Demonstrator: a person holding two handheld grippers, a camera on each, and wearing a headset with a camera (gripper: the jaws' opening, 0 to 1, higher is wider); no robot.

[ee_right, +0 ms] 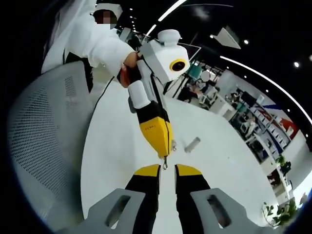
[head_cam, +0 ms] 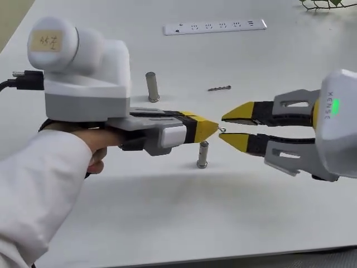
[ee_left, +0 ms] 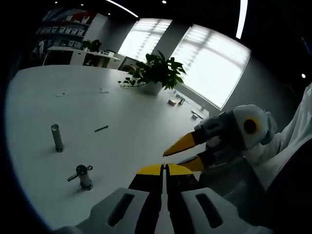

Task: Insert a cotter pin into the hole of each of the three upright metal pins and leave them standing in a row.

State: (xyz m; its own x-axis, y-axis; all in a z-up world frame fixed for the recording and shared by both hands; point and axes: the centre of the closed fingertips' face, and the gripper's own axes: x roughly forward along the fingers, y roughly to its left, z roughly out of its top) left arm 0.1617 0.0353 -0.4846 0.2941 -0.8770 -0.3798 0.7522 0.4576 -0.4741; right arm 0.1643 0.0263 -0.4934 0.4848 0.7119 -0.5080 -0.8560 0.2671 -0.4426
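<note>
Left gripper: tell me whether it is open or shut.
Shut: the left gripper has its yellow tips pressed together, pinching a small cotter pin at the very end.

My left gripper (head_cam: 215, 129) and right gripper (head_cam: 222, 127) nearly meet tip to tip, and the cotter pin (head_cam: 221, 130) I pinch sits in the narrow gap. The near upright pin (head_cam: 203, 154) stands just below them and the far upright pin (head_cam: 152, 86) behind. The table (head_cam: 167, 212) nearer me lies open.

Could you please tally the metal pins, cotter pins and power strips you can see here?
Metal pins: 2, far and near
Cotter pins: 3, one loose on the table, one through the near pin, one held by the left gripper
Power strips: 1
Total: 6
</note>
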